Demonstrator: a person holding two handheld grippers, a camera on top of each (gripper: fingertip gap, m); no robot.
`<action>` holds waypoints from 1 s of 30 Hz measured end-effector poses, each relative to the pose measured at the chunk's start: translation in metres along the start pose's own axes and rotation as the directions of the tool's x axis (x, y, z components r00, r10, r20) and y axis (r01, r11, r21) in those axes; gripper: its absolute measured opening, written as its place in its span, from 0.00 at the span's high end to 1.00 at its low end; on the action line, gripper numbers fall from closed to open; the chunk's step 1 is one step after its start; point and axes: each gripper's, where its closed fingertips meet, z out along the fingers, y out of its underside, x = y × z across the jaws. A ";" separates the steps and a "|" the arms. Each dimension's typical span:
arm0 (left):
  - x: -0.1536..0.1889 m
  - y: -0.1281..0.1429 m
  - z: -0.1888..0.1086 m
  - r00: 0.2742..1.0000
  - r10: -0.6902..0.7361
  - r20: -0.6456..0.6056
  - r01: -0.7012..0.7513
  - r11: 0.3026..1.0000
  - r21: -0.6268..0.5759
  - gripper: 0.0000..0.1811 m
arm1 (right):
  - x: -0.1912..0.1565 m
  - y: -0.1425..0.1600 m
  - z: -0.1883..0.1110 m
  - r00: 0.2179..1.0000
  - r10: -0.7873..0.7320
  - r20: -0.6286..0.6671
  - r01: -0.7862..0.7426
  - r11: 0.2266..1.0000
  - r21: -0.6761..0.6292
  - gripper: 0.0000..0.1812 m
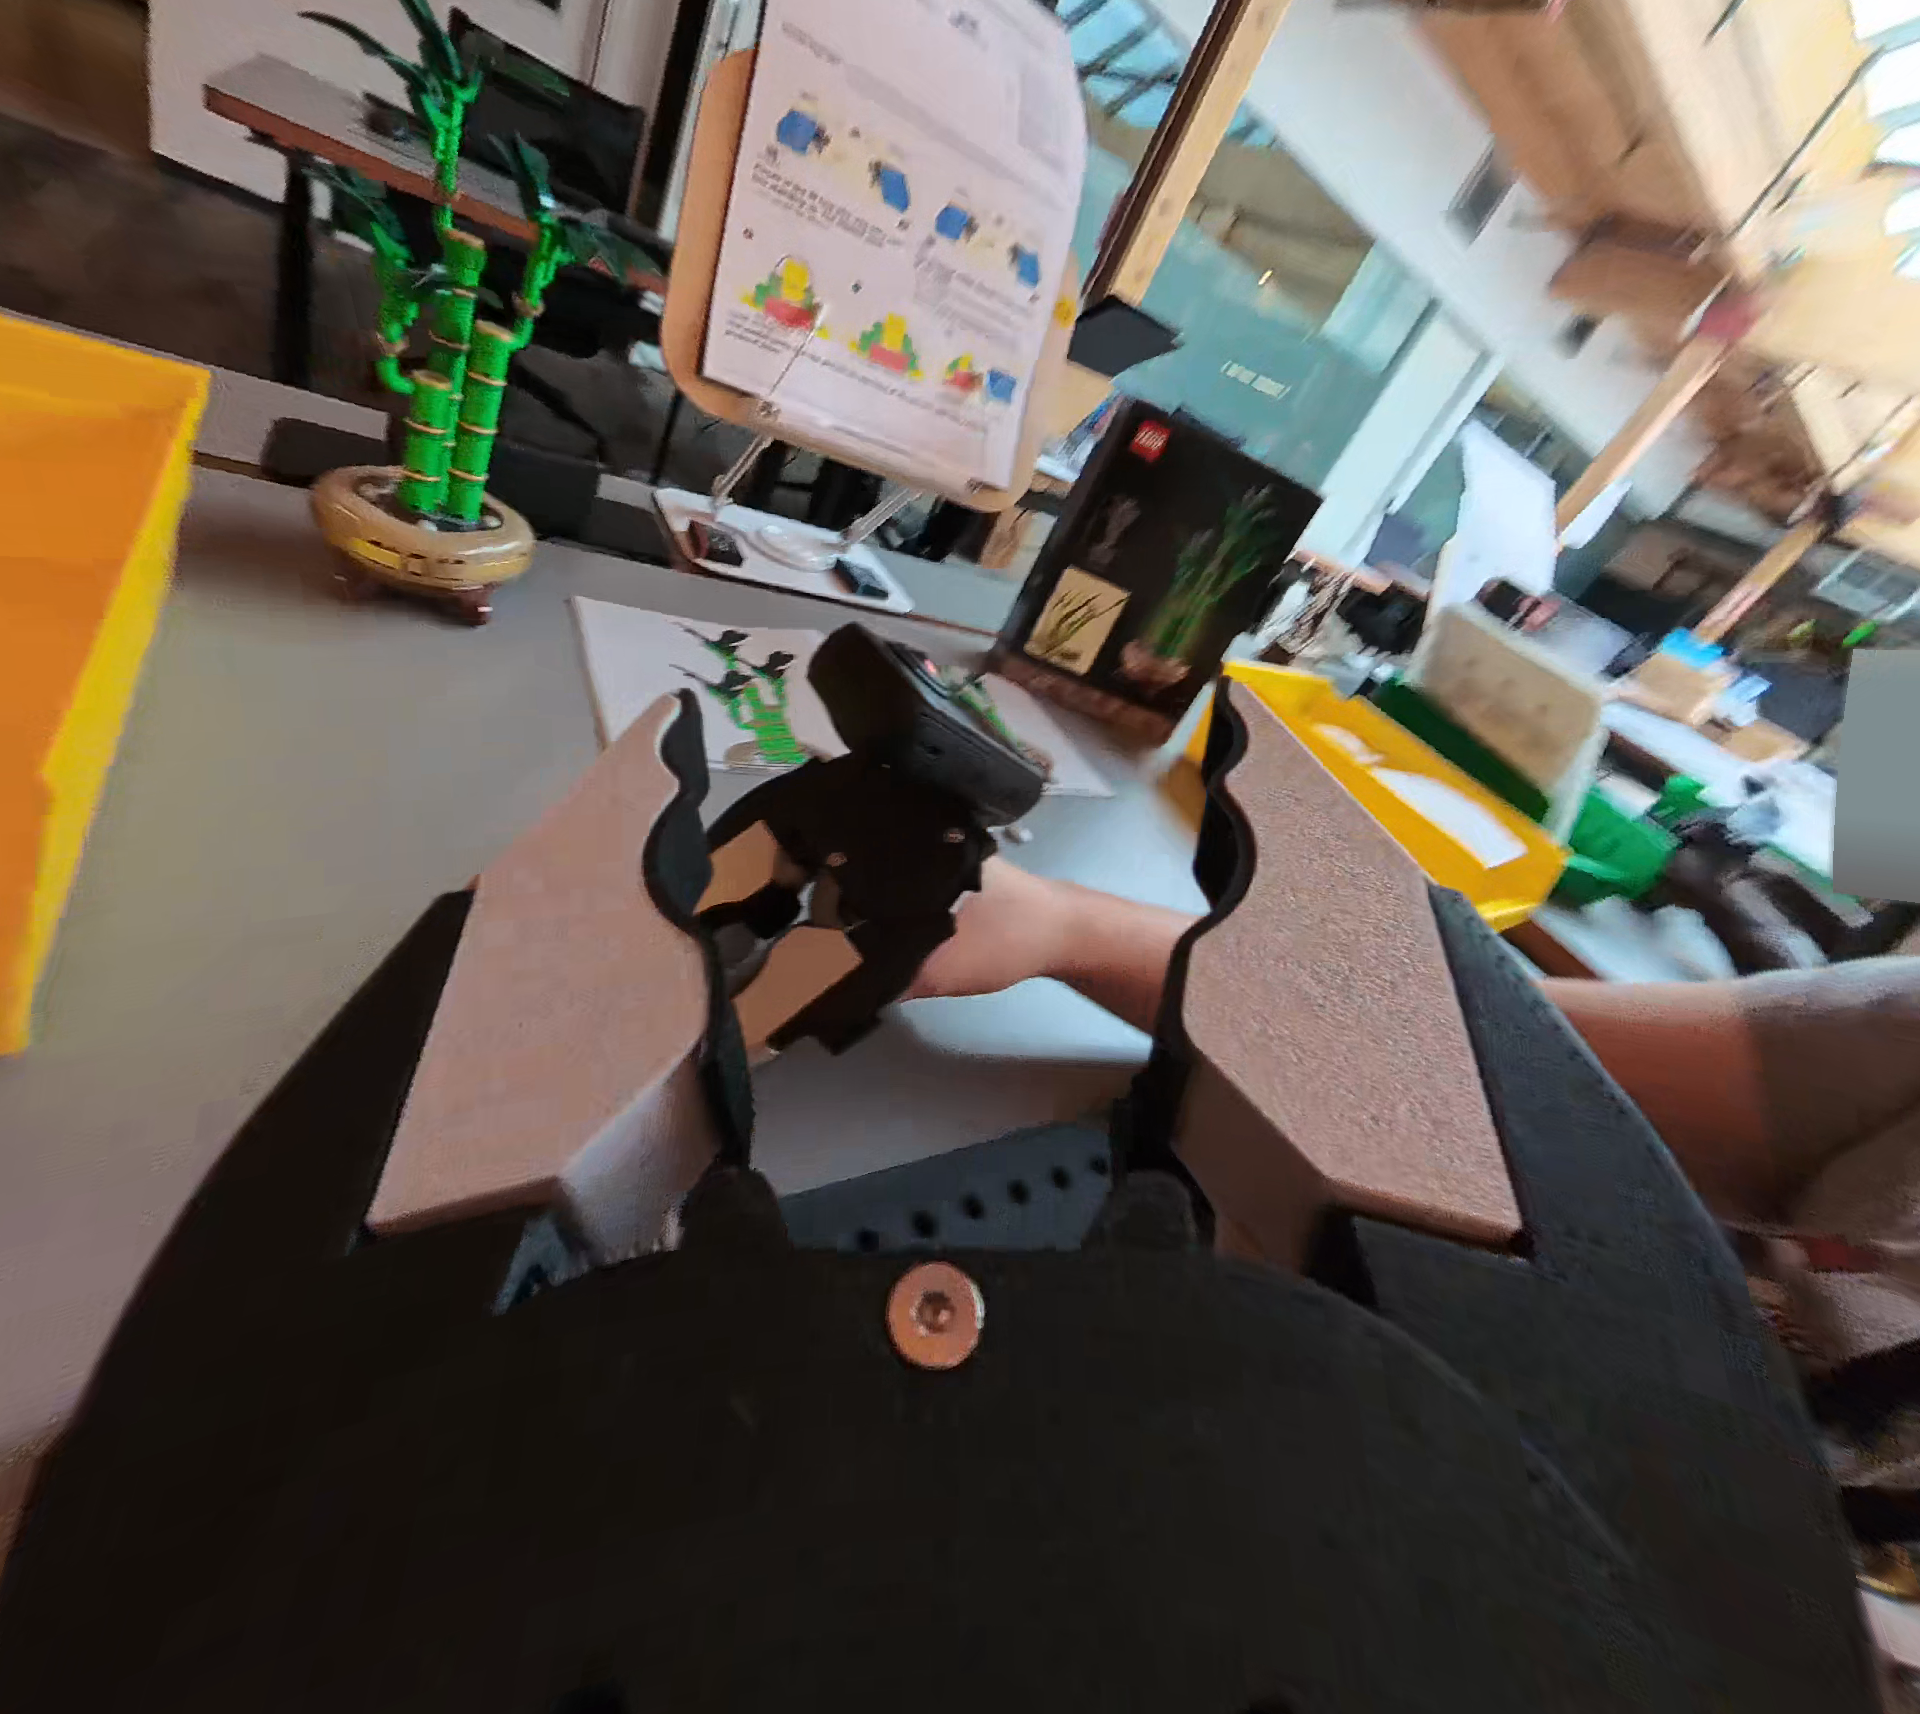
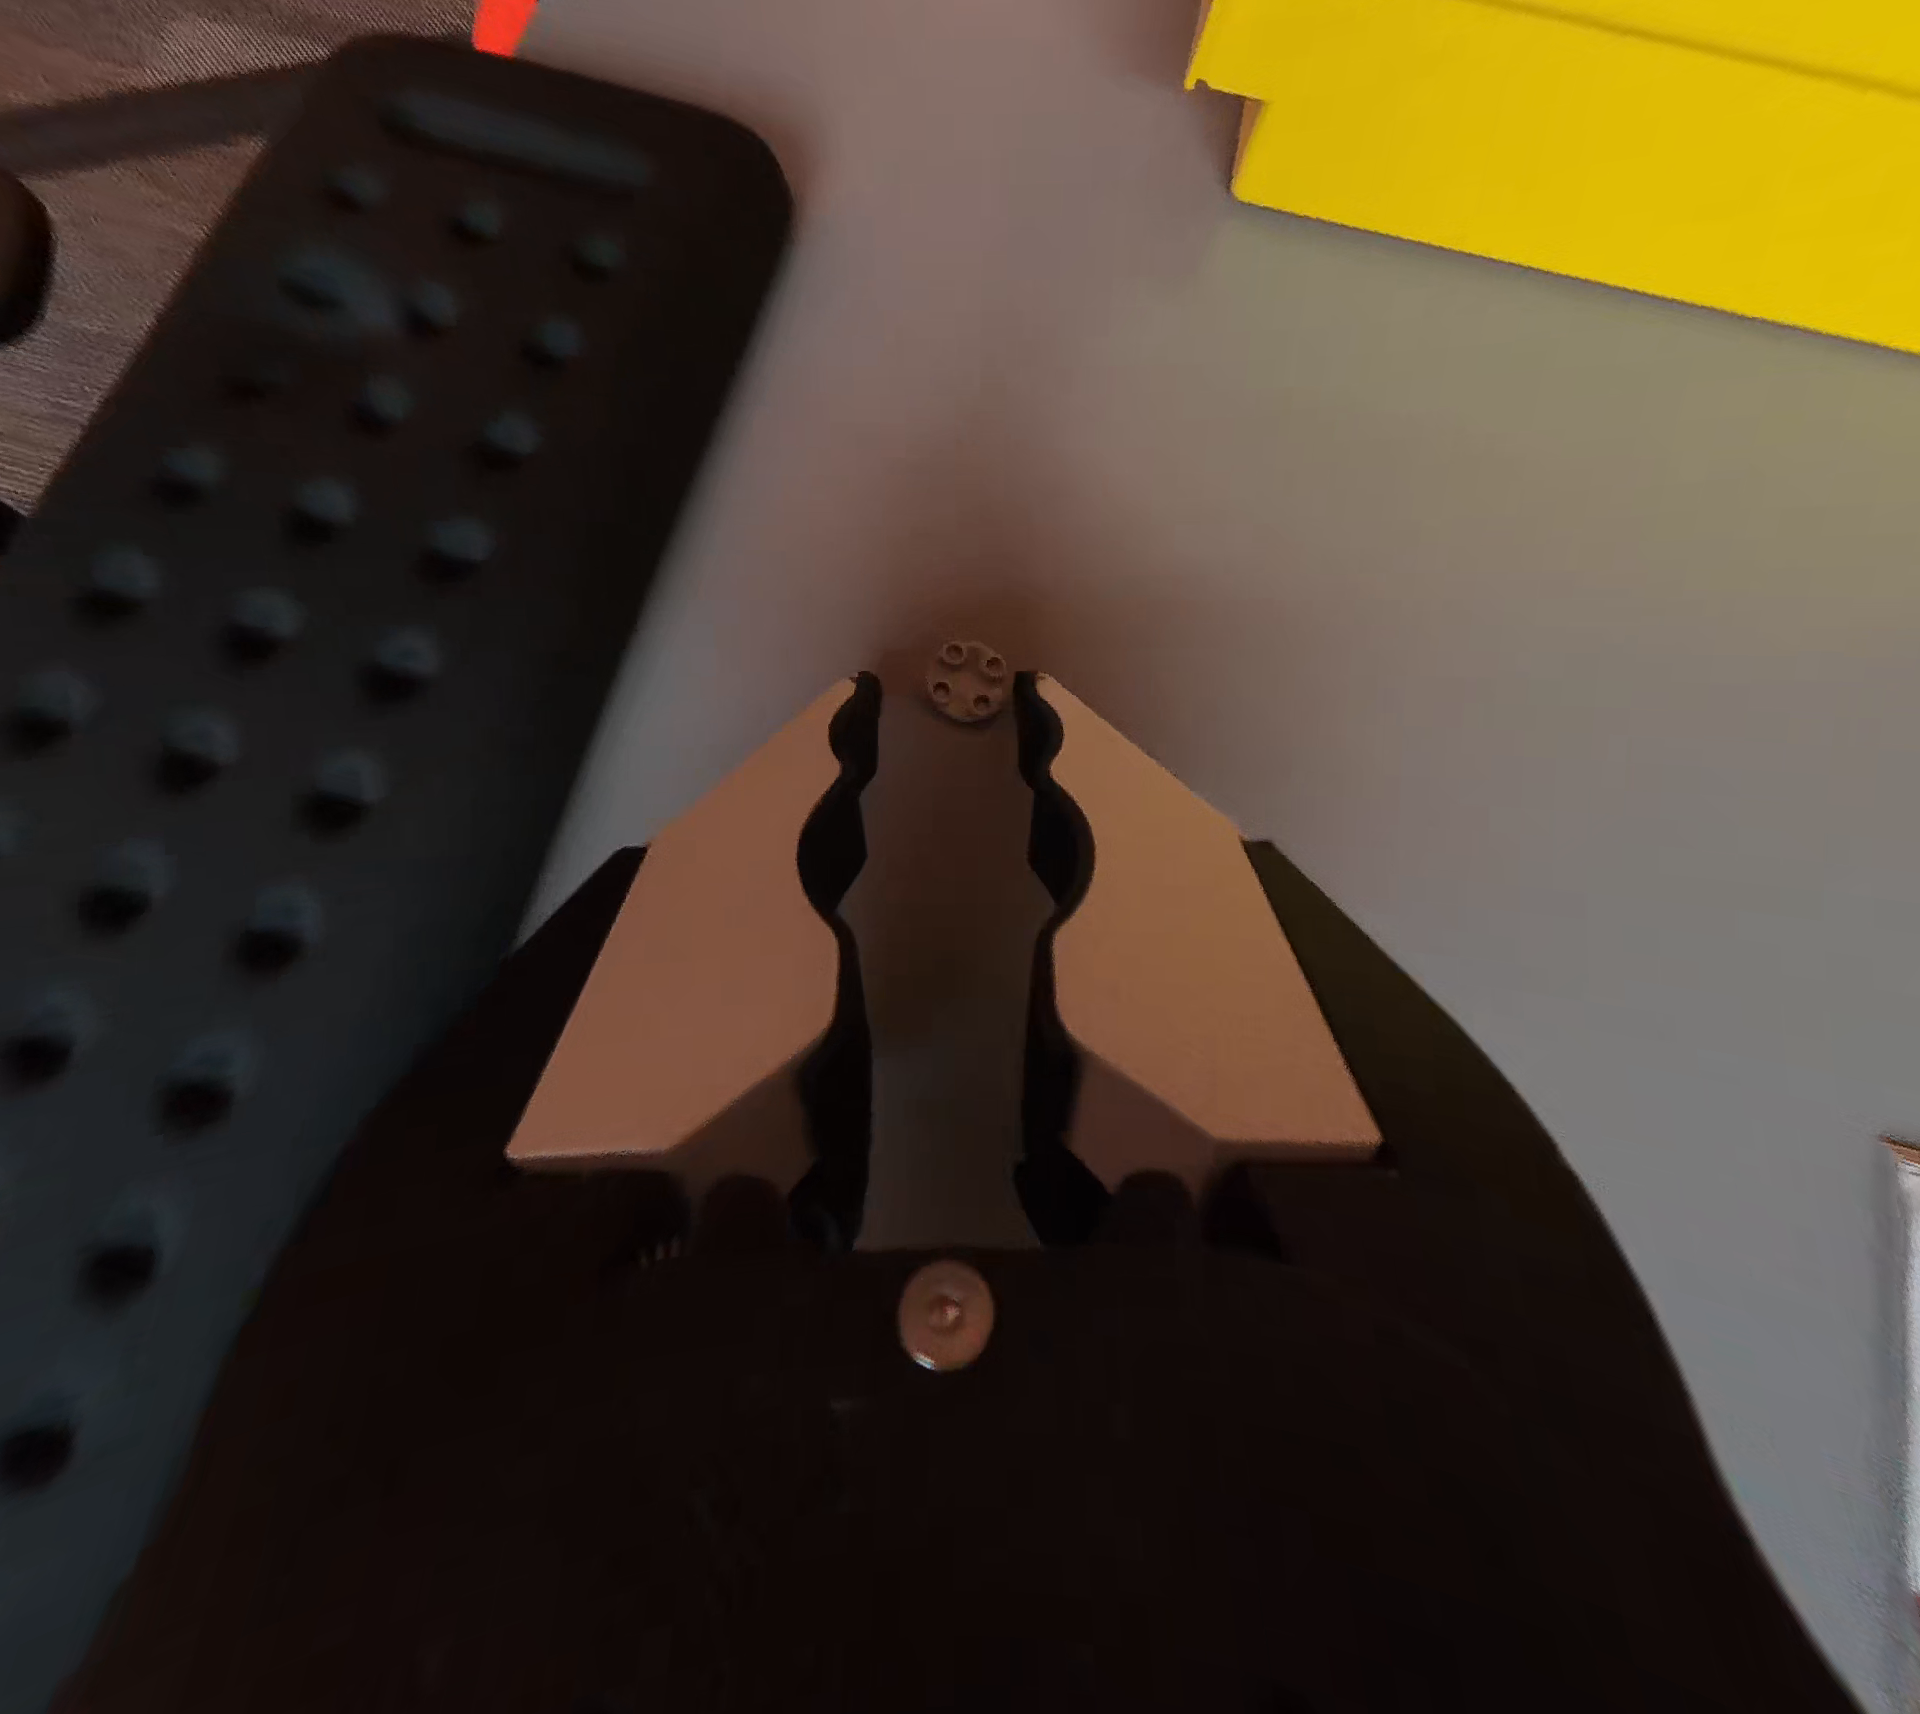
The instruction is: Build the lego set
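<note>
A small round tan Lego plate [image 2: 966, 683] with studs lies on the grey table [image 2: 1351, 625]. My right gripper [image 2: 948, 688] points down at it, jaws narrowly open, a fingertip on each side of the plate and a gap on the left side. In the left wrist view the right gripper [image 1: 779, 947] is tipped down at the table, held by a hand [image 1: 1039, 937]. My left gripper [image 1: 951, 708] is wide open and empty, raised above the table behind the right one. The left gripper's black perforated body [image 2: 312, 625] fills the left of the right wrist view.
A built green bamboo model [image 1: 447, 376] stands at the back left. An instruction sheet on a stand [image 1: 894, 210], a dark Lego box [image 1: 1153, 563] and a printed sheet [image 1: 665, 677] are behind. Yellow bins stand left [image 1: 83, 625], [image 2: 1558, 54] and right [image 1: 1403, 791], with a green bin [image 1: 1621, 843]. My hands' fingertips stand some 20 cm from each other.
</note>
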 end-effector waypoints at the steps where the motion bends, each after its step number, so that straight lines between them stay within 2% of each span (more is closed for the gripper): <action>1: 0.000 -0.001 -0.005 0.999 -0.041 -0.020 0.042 0.999 0.021 0.46 | -0.001 0.000 0.001 1.000 0.019 0.017 -0.019 1.000 0.003 0.87; 3: -0.006 0.000 -0.012 0.993 -0.113 -0.036 0.115 0.993 0.041 0.42 | 0.000 0.000 0.002 0.999 0.036 0.023 -0.036 0.999 0.005 0.91; 6: -0.010 0.007 -0.012 0.969 -0.230 -0.089 0.236 0.970 0.059 0.37 | 0.003 0.001 0.000 0.999 0.029 0.020 -0.029 1.000 0.000 0.92; 8: -0.016 0.016 -0.003 0.932 -0.340 -0.123 0.350 0.934 0.069 0.29 | 0.011 0.007 -0.007 1.000 0.004 -0.028 -0.005 1.000 -0.021 0.92; 9: -0.017 0.021 0.003 0.904 -0.400 -0.151 0.414 0.907 0.079 0.29 | 0.016 0.011 -0.013 0.998 -0.008 -0.063 0.005 0.999 -0.034 0.92; 11: -0.018 0.034 0.020 0.857 -0.476 -0.195 0.496 0.866 0.063 0.28 | 0.027 0.017 -0.033 0.992 -0.009 -0.130 0.006 1.000 -0.022 0.92; 13: -0.016 0.052 0.043 0.833 -0.512 -0.210 0.523 0.852 -0.004 0.25 | 0.040 0.017 -0.063 0.979 0.024 -0.201 -0.022 1.000 0.016 0.92; 16: -0.005 0.069 0.079 0.763 -0.580 -0.286 0.566 0.813 -0.139 0.20 | 0.059 0.012 -0.113 0.950 0.099 -0.296 -0.064 0.990 0.124 0.92; 19: -0.012 0.073 0.109 0.689 -0.646 -0.329 0.622 0.760 -0.191 0.20 | 0.061 0.010 -0.146 0.936 0.144 -0.320 -0.061 0.965 0.255 0.92; 21: -0.022 0.077 0.126 0.634 -0.697 -0.336 0.672 0.711 -0.205 0.19 | 0.055 0.006 -0.151 0.954 0.108 -0.281 -0.023 0.957 0.290 0.92; 23: -0.025 0.078 0.136 0.571 -0.739 -0.358 0.714 0.662 -0.227 0.19 | 0.062 0.006 -0.149 0.956 0.044 -0.292 0.026 0.972 0.232 0.92; 27: -0.036 0.081 0.152 0.559 -0.752 -0.349 0.739 0.643 -0.199 0.16 | 0.061 0.008 -0.134 0.992 -0.014 -0.128 0.027 0.994 0.103 0.92; 30: -0.044 0.077 0.161 0.536 -0.764 -0.358 0.766 0.619 -0.175 0.15 | 0.072 0.006 -0.129 0.988 -0.060 -0.144 0.077 0.990 0.116 0.92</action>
